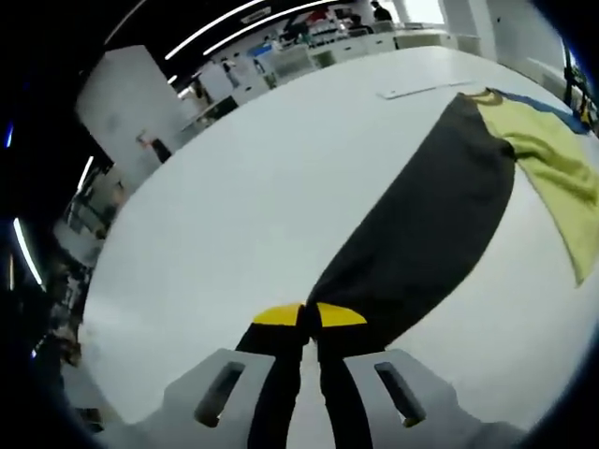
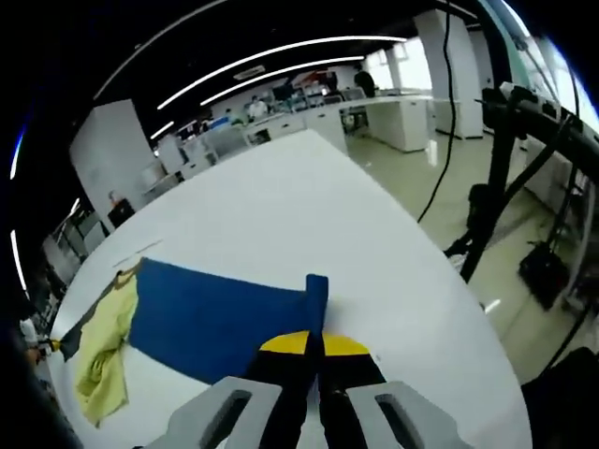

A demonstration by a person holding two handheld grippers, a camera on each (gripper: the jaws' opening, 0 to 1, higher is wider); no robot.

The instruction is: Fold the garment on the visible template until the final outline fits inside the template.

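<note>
Left gripper view has the left claw (image 1: 309, 323) pinched shut on one end of a soft multi-panel fabric garment (image 1: 440, 206), black on this side, with a yellow-green panel bunched toward its far end. It lies stretched out flat across the white counter (image 1: 262, 215), running away from the claw toward the counter's far edge. A thin pale strip (image 1: 421, 91) sits on the counter just past the garment's far end; could be part of the template, can't really tell.

Right gripper view shows the right claw (image 2: 314, 341) also clamped shut, on an edge of the same garment's blue panel (image 2: 215, 318), near the counter's right-hand edge. The blue cloth lies spread flat, with the yellow-green bit crumpled at the other end.

Handling-wise, I'd say this thing is light and floppy, thin knit or jersey, zero stiffness. It'll sag and drag, and the yellow part already wrinkles up by itself. Grabbing at corners or hem edges like now seems right; keep it taut between both claws so the fold lands clean. Probably not slippery on the counter, so lift rather than slide.
</note>
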